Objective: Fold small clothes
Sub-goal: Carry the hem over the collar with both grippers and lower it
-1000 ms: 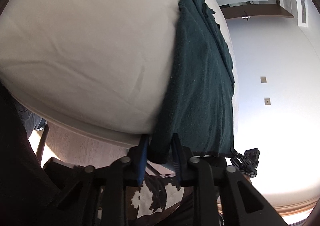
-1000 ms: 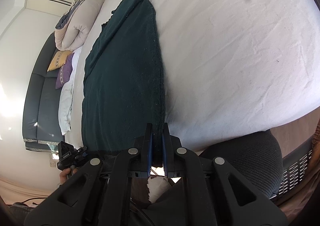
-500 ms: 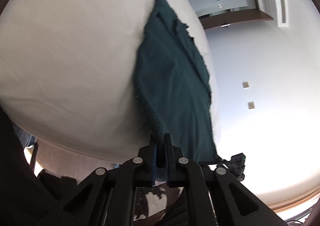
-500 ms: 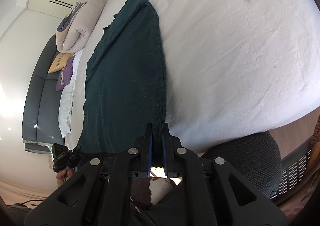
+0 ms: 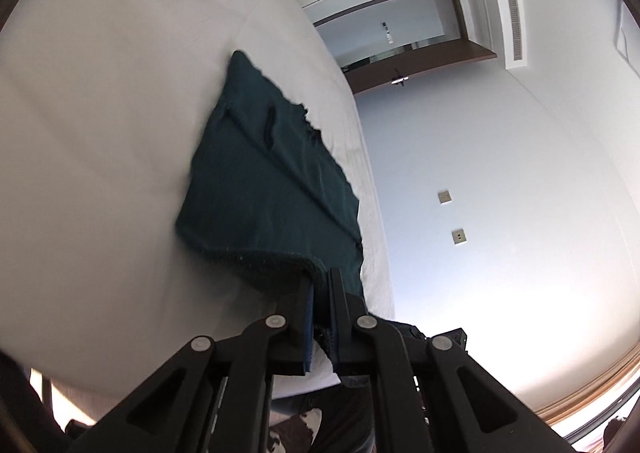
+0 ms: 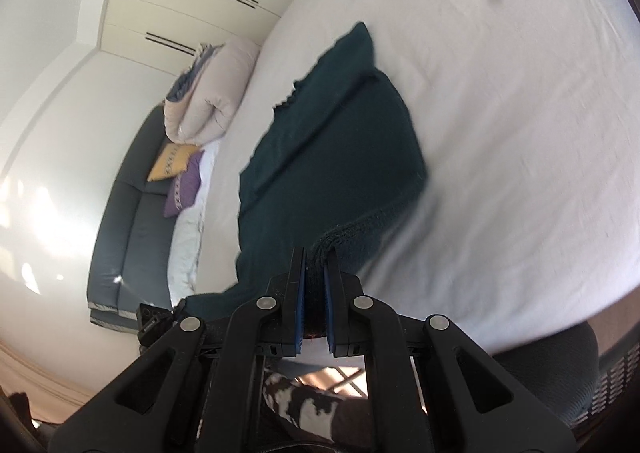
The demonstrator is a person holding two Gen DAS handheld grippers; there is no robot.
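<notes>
Dark green garment (image 5: 264, 189) on white bed (image 5: 100, 133), near hem clamped in both tongs.

Left tongs (image 5: 320, 293): clenched on the near edge of the garment, cloth pinched between the blue pads; a second ago these jaws stood apart around the cloth and have since closed on it. Right tongs (image 6: 315, 273): clenched on the ribbed hem at the other near corner, as before. Garment: far part lies flat on the bed; near edge raised off the sheet and curled toward the tongs, where earlier it lay stretched long and flat to the bed's edge. Beyond the bed, right view: grey sofa (image 6: 132, 221) holding a yellow cushion (image 6: 170, 163), a purple cushion (image 6: 185, 189) and a rolled duvet (image 6: 216, 93). No other containers in view.
</notes>
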